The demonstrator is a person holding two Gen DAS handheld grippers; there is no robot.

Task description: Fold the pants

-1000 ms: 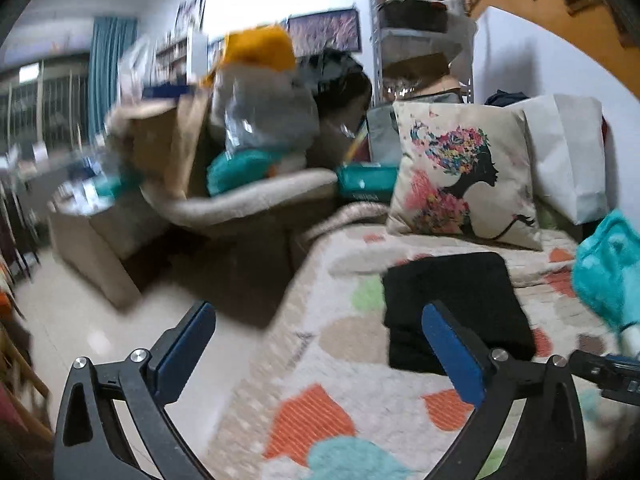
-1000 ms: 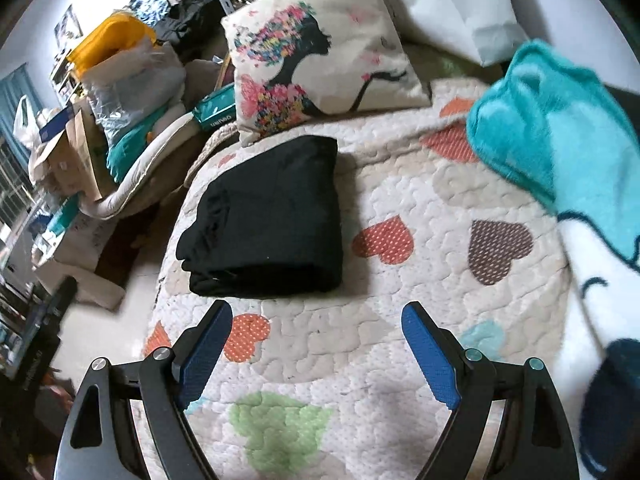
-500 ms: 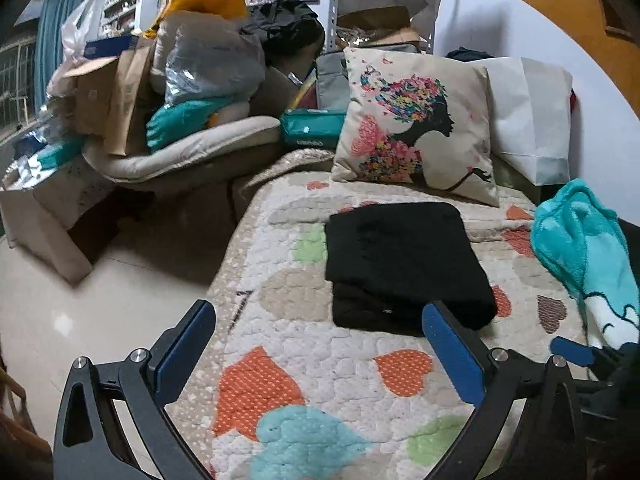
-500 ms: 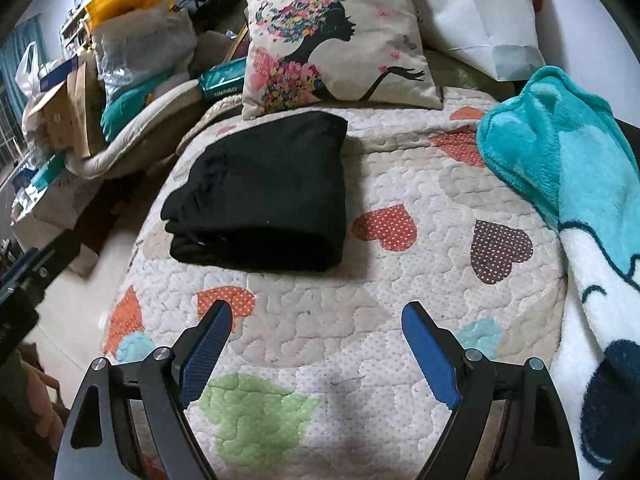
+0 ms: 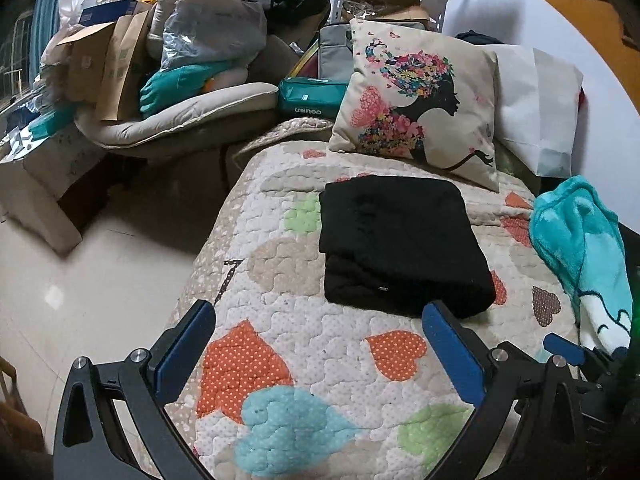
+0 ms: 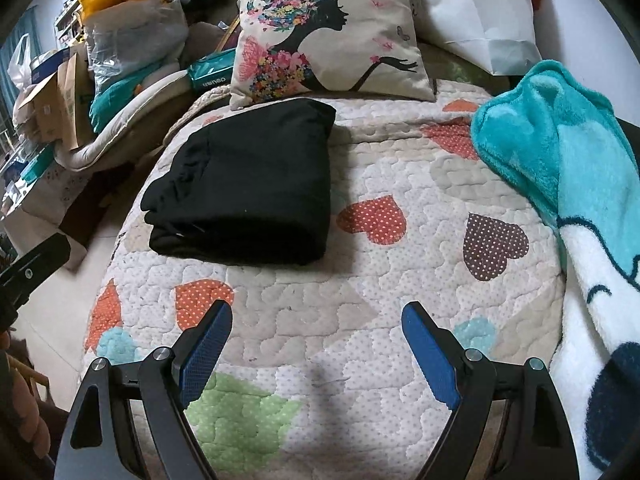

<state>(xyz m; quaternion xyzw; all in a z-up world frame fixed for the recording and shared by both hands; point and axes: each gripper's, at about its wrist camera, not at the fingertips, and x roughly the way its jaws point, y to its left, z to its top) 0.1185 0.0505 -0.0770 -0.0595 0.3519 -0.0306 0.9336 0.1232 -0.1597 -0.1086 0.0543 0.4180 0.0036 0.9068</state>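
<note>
I'm looking at the pants [image 5: 404,244] and they're lying already folded, a compact black rectangle w/ layered edges stacked on the near side, sitting flat on the heart quilt [image 5: 304,344] just in front of the printed cushion [image 5: 416,104]. From the right view the same bundle [image 6: 248,184] is sitting toward the quilt's left side, well apart from the teal blanket [image 6: 560,152] piled on the right. So, judging by how it's lying, the folding itself is looking done or nearly so; what may be left is a tidy-up of the slightly uneven lower layers, or nothing at all. Can't tell from here if another fold is wanted.

Pose: I'm holding both claws pitched down at the bed, side by side, neither touching cloth. My left gripper [image 5: 318,356] is standing wide, blue pads far apart, nothing btwn them but quilt; the pants' near edge is sitting just beyond its right pad. My right gripper [image 6: 316,354] is also spread wide and empty, hovering over bare quilt near the front edge, pants ahead and to its left. The tip of the left tool is showing at the right view's left border.
</note>
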